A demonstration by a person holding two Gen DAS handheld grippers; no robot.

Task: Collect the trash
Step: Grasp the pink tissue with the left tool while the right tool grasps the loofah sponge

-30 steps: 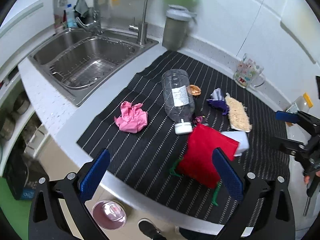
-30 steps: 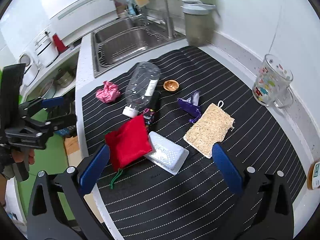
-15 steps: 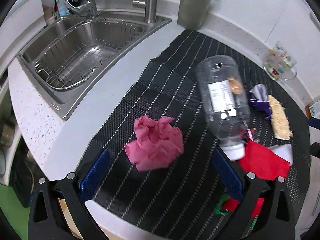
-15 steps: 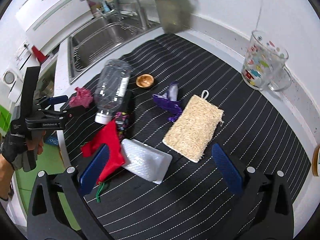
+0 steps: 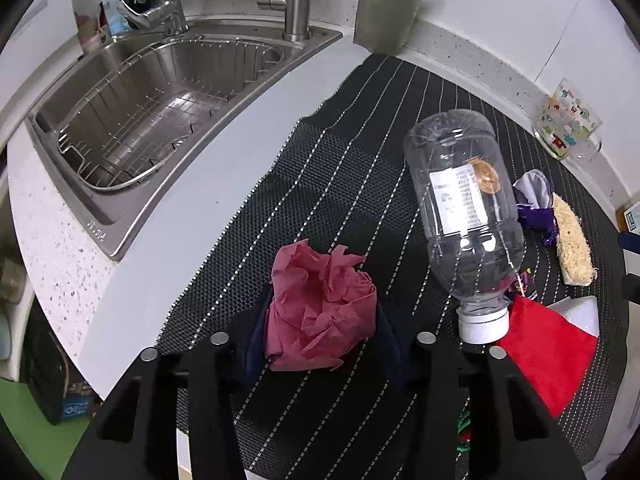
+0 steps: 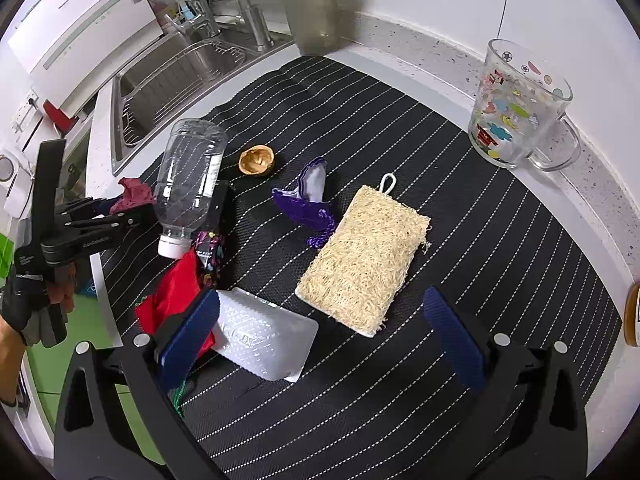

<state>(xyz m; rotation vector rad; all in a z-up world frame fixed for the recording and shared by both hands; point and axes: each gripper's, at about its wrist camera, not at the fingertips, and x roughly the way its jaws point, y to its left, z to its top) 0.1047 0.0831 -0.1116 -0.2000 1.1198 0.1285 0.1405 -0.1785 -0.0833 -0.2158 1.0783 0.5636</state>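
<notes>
Presently my left gripper (image 5: 322,344) is clamped on the crumpled pink paper (image 5: 320,312), one wad, at the near edge of the striped black mat (image 5: 320,184) and close to the mat's sink-side border. Its blue pads are largely hidden behind the wad; only dark slivers show at either side. From the right wrist view the same wad is mostly masked by the left gripper's fingers (image 6: 108,220).

My right gripper (image 6: 322,336) stands released, jaws wide, gripping nothing, above the mat's near edge. Its left pad overlaps the red cloth (image 6: 176,292) and the white plastic tray (image 6: 264,336), and I cannot tell whether it touches them.

Count on the mat:
- One clear bottle (image 5: 464,208), on its side, cap toward the near edge.
- One red cloth, partly under the tray.
- One white tray.
- One loofah sponge (image 6: 364,256).
- One purple wrapper (image 6: 310,204).
- One dark printed wrapper (image 6: 210,250), half hidden beside the bottle neck.
- One nutshell half (image 6: 258,160), seen through the bottle in the left view.

Off the mat, by the worktop's back edge:
- One printed glass mug (image 6: 516,108).
- One grey canister (image 5: 388,8), top cut off.
- One sink (image 5: 160,92).
</notes>
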